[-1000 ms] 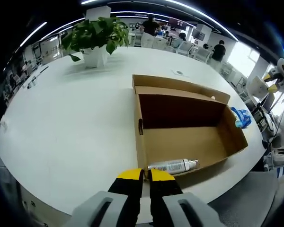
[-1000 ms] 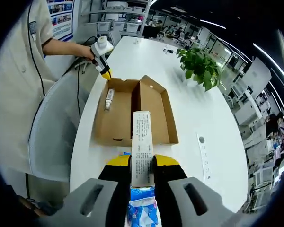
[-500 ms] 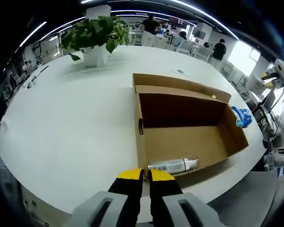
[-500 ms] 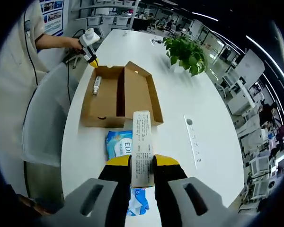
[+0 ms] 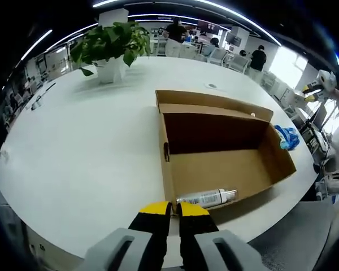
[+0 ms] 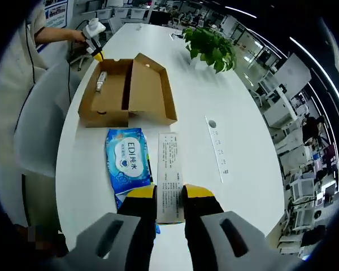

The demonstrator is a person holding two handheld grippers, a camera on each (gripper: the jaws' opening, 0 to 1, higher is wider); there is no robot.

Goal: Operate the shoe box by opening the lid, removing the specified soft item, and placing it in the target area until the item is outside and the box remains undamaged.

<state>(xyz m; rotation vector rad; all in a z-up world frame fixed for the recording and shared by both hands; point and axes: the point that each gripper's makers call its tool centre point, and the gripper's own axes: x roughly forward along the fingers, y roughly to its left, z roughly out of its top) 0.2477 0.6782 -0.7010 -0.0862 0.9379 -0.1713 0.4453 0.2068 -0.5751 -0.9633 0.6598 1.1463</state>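
Our right gripper (image 6: 169, 195) pinches a leaflet (image 6: 169, 175) | wipes (image 6: 127, 159) on table (image 6: 192, 101) beside open box (image 6: 127, 90) (bottle (image 5: 206, 198) inside) | left gripper (image 5: 168, 210) pressed together.

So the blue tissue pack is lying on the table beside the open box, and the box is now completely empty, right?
Not quite: the box isn't empty. A small bottle lies inside it, seen in the left gripper view. The blue tissue pack does lie on the table beside the open box.

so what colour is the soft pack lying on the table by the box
Blue with a white label, clearest in the right gripper view: soft pack.
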